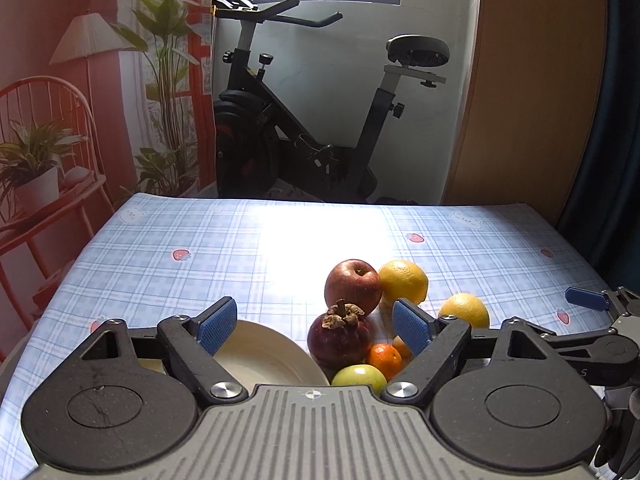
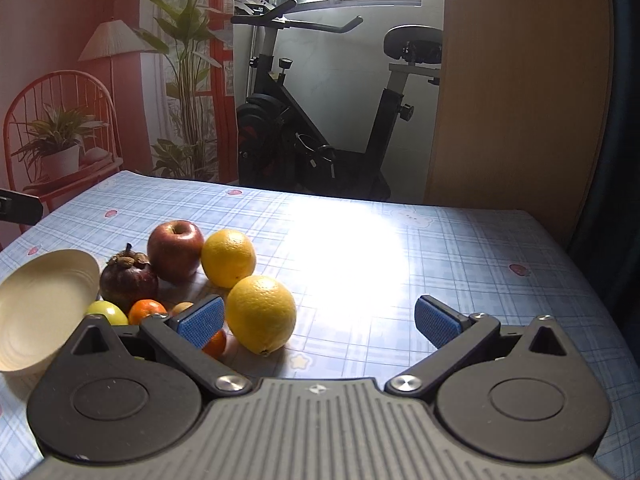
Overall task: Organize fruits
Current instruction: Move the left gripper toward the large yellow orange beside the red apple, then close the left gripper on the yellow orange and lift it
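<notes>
Left wrist view
Left claw [image 1: 314, 326]: spread wide, nothing between its blue pads [image 1: 218, 325], hovering low over the counter.
Counter [image 1: 200, 248]: covered with a blue plaid cloth printed with small strawberries.
Plate [image 1: 272, 360]: cream, lying just behind the left finger, beside the fruit pile.
Mangosteen [image 1: 339, 338]: dark purple, dry calyx on top, between the claw's fingers in the frame, touching the plate's edge as far as could be seen.
Red apple [image 1: 352, 285]: behind the mangosteen, touching it.
Far lemon [image 1: 403, 281]: right of the apple, pressed against it.
Near lemon [image 1: 465, 311]: further right, partly hidden by the right finger.
Tangerine [image 1: 384, 358]: small, in front of the mangosteen.
Green fruit [image 1: 359, 376]: at the claw body's edge, next to the tangerine.
Right claw [image 1: 592, 300]: seen at the right border, one blue pad showing.
Exercise bike [image 1: 304, 120]: beyond the counter's far edge.

Right wrist view
Right claw [image 2: 318, 322]: fingers set far apart, holding nothing.
Near lemon [image 2: 261, 314]: just right of the left pad [image 2: 200, 322], resting on the cloth.
Far lemon [image 2: 228, 258]: behind it, against the red apple [image 2: 175, 250].
Mangosteen [image 2: 129, 282]: left of the apple, next to the plate [image 2: 36, 312].
Tangerine [image 2: 147, 310] and green fruit [image 2: 107, 313]: in front of the mangosteen.
Second tangerine [image 2: 215, 344]: mostly hidden under the left finger.
</notes>
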`<state>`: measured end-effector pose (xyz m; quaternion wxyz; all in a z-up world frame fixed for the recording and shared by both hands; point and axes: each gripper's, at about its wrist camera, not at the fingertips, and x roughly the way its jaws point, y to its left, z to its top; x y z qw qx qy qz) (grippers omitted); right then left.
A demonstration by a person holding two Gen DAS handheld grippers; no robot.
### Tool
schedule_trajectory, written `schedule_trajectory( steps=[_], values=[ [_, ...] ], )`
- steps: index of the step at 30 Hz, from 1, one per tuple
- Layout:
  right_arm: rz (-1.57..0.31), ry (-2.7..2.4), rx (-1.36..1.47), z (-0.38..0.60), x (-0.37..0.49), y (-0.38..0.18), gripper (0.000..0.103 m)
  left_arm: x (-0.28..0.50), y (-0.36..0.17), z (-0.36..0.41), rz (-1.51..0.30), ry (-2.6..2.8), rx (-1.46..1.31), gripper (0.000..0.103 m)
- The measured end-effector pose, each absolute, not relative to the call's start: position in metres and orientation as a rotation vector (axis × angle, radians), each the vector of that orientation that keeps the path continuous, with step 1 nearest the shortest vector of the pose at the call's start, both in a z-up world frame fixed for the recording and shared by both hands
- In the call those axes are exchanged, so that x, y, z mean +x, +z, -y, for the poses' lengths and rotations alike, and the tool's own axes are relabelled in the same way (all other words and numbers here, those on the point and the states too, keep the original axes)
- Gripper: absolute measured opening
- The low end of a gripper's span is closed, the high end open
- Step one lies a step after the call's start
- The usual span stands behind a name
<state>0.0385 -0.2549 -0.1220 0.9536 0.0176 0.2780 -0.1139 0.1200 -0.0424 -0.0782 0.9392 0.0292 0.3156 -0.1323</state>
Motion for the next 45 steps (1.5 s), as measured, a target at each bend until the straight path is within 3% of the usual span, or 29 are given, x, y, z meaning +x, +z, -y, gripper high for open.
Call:
schedule_trajectory(
  steps=[6, 11, 16, 19, 21, 35, 45],
  values=[
    [-0.575, -0.148, -0.037, 0.254, 0.048, -0.146, 0.102, 0.131, -0.085, 0.058, -0.642, -0.315, 0.021, 0.086],
    [-0.578, -0.096, -0.004, 0.261, 0.057, -0.155, 0.101, 0.145, -0.089, 0.076, -0.648, -0.352, 0.064, 0.078],
    [-0.585, -0.048, 0.035, 0.269, 0.06, -0.166, 0.096, 0.157, -0.096, 0.092, -0.668, -0.381, 0.082, 0.063],
    [-0.577, -0.025, 0.067, 0.275, 0.059, -0.166, 0.087, 0.161, -0.099, 0.098, -0.686, -0.422, 0.083, 0.052],
    [-0.578, -0.015, 0.067, 0.274, 0.059, -0.166, 0.087, 0.163, -0.1, 0.103, -0.687, -0.444, 0.098, 0.052],
    [-0.599, 0.092, 0.036, 0.267, 0.069, -0.169, 0.059, 0.198, -0.128, 0.138, -0.848, -0.556, 0.055, 0.051],
    [-0.615, 0.138, 0.141, 0.279, 0.08, -0.174, 0.057, 0.224, -0.15, 0.138, -0.963, -0.585, -0.035, 0.051]
  ],
)
